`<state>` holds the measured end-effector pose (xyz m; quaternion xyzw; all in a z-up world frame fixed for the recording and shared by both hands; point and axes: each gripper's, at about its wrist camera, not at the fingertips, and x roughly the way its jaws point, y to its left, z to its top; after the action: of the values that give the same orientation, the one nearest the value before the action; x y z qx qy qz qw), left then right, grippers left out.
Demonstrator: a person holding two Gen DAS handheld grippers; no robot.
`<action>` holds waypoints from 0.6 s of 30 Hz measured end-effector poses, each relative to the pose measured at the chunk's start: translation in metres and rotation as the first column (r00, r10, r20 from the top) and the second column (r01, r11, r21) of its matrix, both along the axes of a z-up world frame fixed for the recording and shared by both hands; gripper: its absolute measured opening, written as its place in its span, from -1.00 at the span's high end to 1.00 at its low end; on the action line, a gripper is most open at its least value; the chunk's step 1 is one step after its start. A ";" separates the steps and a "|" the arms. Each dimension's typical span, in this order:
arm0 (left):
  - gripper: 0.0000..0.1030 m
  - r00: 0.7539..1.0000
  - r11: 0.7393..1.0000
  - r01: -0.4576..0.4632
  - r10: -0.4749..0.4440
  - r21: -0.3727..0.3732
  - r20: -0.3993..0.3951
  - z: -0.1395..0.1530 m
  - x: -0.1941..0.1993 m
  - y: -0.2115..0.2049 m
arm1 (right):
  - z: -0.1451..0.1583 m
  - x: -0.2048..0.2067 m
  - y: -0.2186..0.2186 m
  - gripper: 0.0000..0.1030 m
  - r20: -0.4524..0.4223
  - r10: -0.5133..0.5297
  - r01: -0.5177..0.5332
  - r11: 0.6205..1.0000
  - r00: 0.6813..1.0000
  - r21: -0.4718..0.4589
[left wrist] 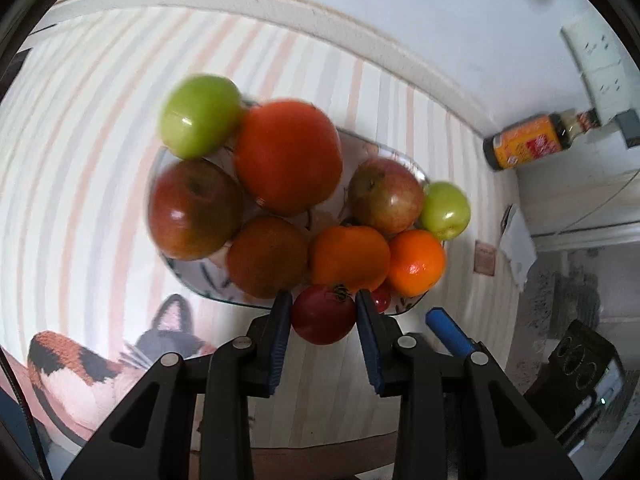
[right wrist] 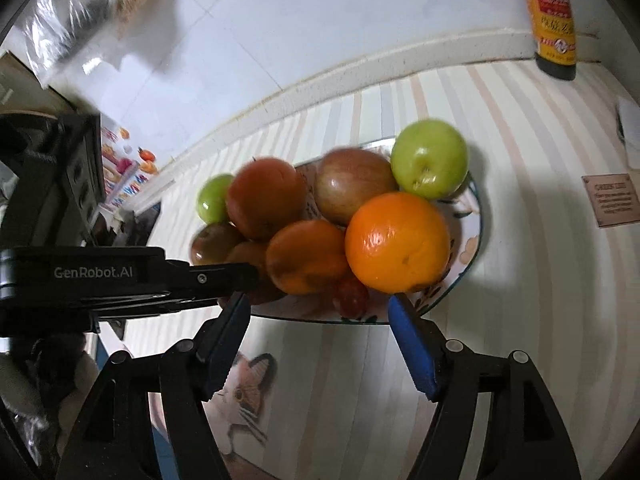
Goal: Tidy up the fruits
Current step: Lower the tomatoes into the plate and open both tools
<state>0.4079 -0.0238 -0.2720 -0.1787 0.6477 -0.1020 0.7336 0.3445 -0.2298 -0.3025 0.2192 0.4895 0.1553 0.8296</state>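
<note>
On the left wrist view, a dark red tomato (left wrist: 323,316) is seen clamped between the blue pads of the left hand-held gripper (left wrist: 323,322), held just at the near rim of a patterned plate (left wrist: 416,300) that is piled with fruit. The tomato appears to be carried clear of the bench (left wrist: 100,160), probably so it can be added to the heap or taken from it; which of the two cannot be told. Behind it an orange (left wrist: 417,262), a persimmon (left wrist: 349,256), two green apples and reddish apples are stacked tightly, the plate being crowded. A small cherry tomato (left wrist: 382,298) is tucked at the rim, beside the right pad.

Over on the right wrist view, the right hand-held gripper (right wrist: 318,322) is shown with jaws parted wide and nothing between them, poised just before the plate (right wrist: 478,216). The orange (right wrist: 397,242) sits nearest, with the cherry tomato (right wrist: 352,296) below it. The left hand-held gripper is seen entering from the left side, its tip at the pile. A sauce bottle (right wrist: 554,20) is standing well apart at the wall.
</note>
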 end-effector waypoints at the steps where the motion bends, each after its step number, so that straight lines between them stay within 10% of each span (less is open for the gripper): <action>1: 0.42 1.000 1.000 -0.014 0.014 -0.005 0.007 0.004 -0.001 0.007 | 0.003 0.000 -0.001 -0.44 0.002 -0.005 0.005 1.000 1.000 0.001; 18: 0.41 0.973 0.973 -0.231 0.231 -0.008 -0.022 -0.037 0.004 0.067 | 0.016 0.010 -0.006 -0.59 -0.008 -0.059 0.059 0.995 0.998 -0.076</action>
<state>0.4116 0.0433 -0.3085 -0.2576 0.6297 -0.0176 0.7327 0.3544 -0.2361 -0.2864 0.2025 0.4924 0.1108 0.8392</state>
